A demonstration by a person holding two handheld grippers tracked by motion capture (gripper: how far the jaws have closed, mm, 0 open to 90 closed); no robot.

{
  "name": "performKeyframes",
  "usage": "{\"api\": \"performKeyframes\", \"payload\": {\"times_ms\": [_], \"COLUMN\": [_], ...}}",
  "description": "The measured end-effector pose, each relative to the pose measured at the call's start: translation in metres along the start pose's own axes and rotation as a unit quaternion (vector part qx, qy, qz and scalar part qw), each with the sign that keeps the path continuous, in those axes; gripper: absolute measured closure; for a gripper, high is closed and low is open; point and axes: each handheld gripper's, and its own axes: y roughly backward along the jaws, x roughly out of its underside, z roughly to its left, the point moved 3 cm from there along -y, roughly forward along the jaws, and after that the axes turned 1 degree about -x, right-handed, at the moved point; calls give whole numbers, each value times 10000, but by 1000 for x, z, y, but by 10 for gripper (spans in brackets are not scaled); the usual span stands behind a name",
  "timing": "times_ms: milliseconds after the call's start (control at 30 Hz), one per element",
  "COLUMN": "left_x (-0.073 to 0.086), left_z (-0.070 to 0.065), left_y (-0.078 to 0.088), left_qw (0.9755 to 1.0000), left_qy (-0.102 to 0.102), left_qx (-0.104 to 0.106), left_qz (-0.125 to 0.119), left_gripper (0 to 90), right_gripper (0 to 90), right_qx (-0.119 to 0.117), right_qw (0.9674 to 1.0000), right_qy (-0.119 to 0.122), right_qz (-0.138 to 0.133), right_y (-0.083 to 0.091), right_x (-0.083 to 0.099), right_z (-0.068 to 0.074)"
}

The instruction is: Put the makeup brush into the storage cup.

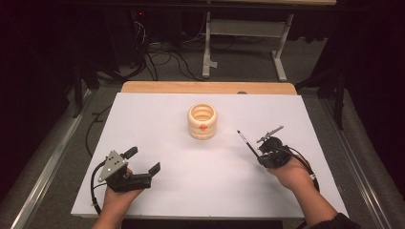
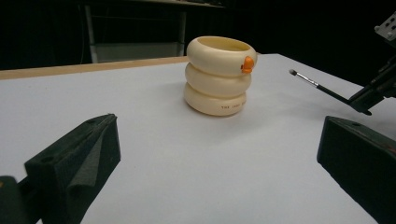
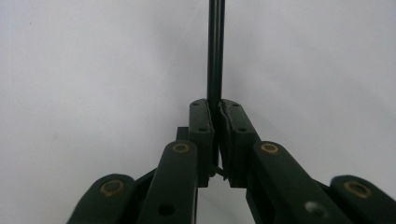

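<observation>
A cream holder made of three stacked rings (image 1: 202, 121) stands upright at the middle back of the white table, with a small orange knob on its side (image 2: 247, 64). My right gripper (image 1: 261, 155) is shut on a thin black brush (image 1: 247, 142), whose tip points up and toward the holder. The brush handle (image 3: 215, 51) runs straight up from between the closed jaws. My left gripper (image 1: 144, 161) rests open near the front left with nothing between its fingers (image 2: 77, 163). The brush (image 2: 322, 88) hangs to the right of the holder (image 2: 219, 74), apart from it.
The white table sheet (image 1: 157, 124) has a wooden strip (image 1: 205, 87) along its far edge. Beyond it stand a white metal frame (image 1: 246, 43) and cables on the floor. A metal rail (image 1: 52, 157) runs along the table's left side.
</observation>
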Motion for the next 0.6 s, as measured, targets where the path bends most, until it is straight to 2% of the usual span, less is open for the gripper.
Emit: {"api": "performKeyframes", "payload": {"times_ms": [300,533,600], "left_x": [1,2,2], "left_z": [0,1,1], "left_y": [-1,-1,-1], "left_qw": [10000,10000,10000], "left_qy": [26,6,8], "left_qx": [0,-5,-8], "left_qz": [7,32,36], "left_gripper": [2,2,2], "right_gripper": [865,865,865], "right_qx": [-86,-111,-106], "right_qw": [9988,9959,9954], "right_qy": [-241,-355,-382], "right_qz": [-420,-826,-869], "right_y": [-3,-4,-4], "right_x": [7,9,9], "right_z": [-2,-3,-3]}}
